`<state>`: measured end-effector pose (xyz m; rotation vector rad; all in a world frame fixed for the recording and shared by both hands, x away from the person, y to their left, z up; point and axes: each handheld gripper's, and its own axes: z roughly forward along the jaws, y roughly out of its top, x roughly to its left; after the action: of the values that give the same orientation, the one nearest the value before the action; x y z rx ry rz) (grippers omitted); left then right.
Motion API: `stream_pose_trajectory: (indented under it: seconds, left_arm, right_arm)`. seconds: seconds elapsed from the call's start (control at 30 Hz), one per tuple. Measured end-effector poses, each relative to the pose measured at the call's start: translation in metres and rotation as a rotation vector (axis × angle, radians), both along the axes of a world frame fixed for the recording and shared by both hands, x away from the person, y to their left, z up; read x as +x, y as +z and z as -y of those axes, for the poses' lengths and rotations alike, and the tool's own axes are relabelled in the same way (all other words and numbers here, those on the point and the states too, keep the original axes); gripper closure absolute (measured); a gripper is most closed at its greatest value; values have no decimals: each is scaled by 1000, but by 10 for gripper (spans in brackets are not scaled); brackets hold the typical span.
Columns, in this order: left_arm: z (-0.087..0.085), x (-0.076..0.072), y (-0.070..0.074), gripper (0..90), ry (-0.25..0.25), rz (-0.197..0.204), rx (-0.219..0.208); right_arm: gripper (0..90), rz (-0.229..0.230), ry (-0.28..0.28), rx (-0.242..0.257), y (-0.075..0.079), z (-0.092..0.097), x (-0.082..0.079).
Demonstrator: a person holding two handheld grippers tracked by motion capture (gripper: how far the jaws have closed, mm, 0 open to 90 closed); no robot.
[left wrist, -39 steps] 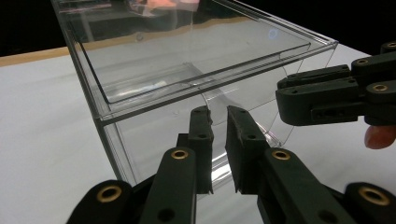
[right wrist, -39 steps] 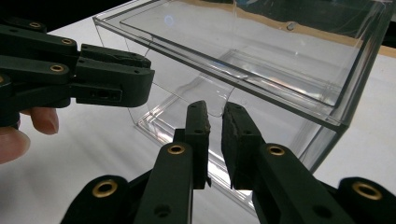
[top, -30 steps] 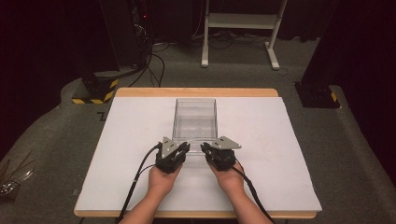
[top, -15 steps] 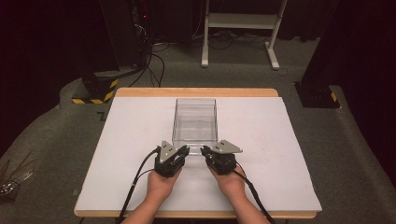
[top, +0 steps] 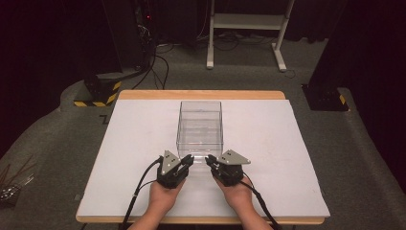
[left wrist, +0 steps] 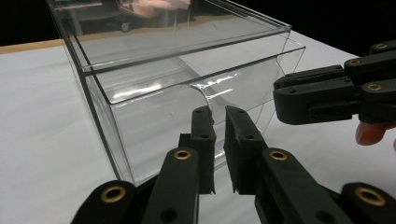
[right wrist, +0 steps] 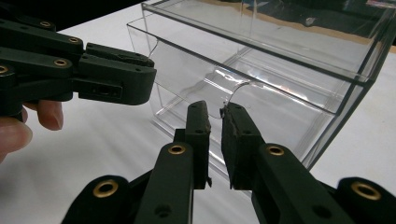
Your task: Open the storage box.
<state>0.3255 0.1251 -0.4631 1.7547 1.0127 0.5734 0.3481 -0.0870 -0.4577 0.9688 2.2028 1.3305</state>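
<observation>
Since a second ago both tongs have slid slightly toward the bottom of the high view. The left tongs (top: pixel 188 159) and right tongs (top: pixel 209 160) stay clenched on the front wall of the clear drawer (left wrist: pixel 154 109). It protrudes from its clear case (top: pixel 200 120) at mid-frame on the worktop (top: pixel 134 143), so opening looks to be under way.

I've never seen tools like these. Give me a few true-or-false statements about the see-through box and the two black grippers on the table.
1. The clear box stands on a white table top. True.
2. The box holds red blocks. False: nothing is visible inside it.
3. Both the left gripper and the right gripper sit at the box's near end. True.
4. The left gripper's jaws gape wide. False: they are nearly together at the drawer front's thin edge.
</observation>
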Motion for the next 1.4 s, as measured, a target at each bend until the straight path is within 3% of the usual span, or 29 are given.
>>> stream_pose_trajectory:
  seconds: [0.27, 0.57, 0.97, 1.4]
  left_arm:
    - [0, -17, 1, 820, -5, 1, 15]
    - [-1, -38, -4, 820, -8, 6, -25]
    - [4, -52, -4, 822, -47, 4, -3]
    - [-2, -62, -5, 821, -32, -7, -2]
  right_arm:
    - [805, 4, 26, 1, -1, 2, -15]
    - [801, 11, 60, -7, -1, 4, -33]
    - [791, 20, 70, 2, -5, 14, -48]
    - [797, 22, 113, -9, -7, 11, -55]
